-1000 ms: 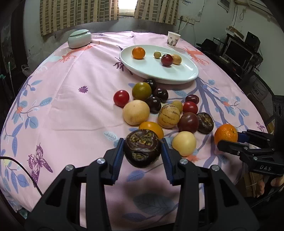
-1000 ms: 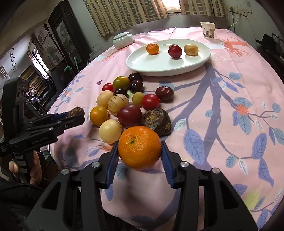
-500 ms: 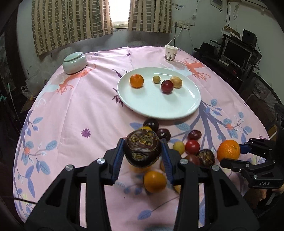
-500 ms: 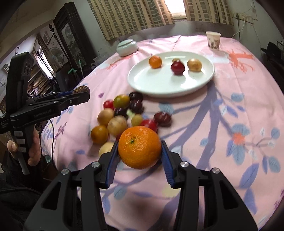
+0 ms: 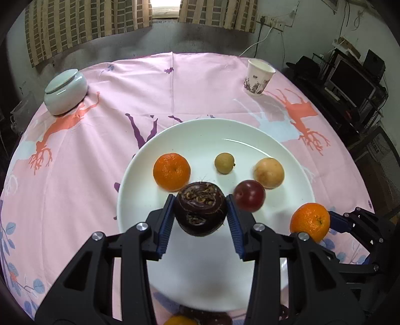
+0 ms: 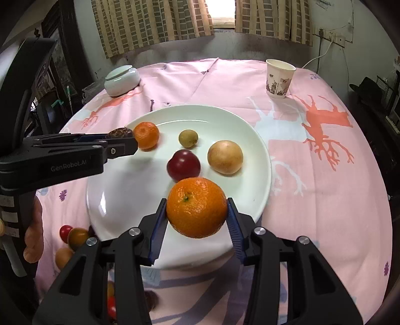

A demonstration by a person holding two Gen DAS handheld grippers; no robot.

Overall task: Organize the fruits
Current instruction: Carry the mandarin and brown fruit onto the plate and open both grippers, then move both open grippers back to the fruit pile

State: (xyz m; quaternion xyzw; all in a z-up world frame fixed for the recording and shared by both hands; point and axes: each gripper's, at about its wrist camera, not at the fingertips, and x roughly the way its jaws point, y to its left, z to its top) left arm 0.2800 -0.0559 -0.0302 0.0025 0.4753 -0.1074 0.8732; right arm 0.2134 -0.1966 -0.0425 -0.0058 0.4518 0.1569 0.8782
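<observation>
a round table under a pink printed tablecloth (image 5: 105, 155) fills both views, with striped curtains (image 5: 82, 22) across the top of each frame. in the left wrist view we see our left gripper (image 5: 200, 217) at lower centre, its blue pads pressed on a dark purple wrinkled fruit (image 5: 200, 212) held above the white plate (image 5: 140, 180). on the plate lie a tangerine (image 5: 171, 171), a small green-brown fruit (image 5: 224, 163), a tan round fruit (image 5: 268, 172) and a red plum (image 5: 249, 195). in the right wrist view our right gripper (image 6: 197, 215) is closed on an orange (image 6: 196, 207) over the plate's near right edge. a pale lidded jar (image 5: 65, 91) sits upper left, a paper cup (image 5: 258, 77) upper right. more loose fruits (image 6: 75, 237) lie at the lower left of the right view.
</observation>
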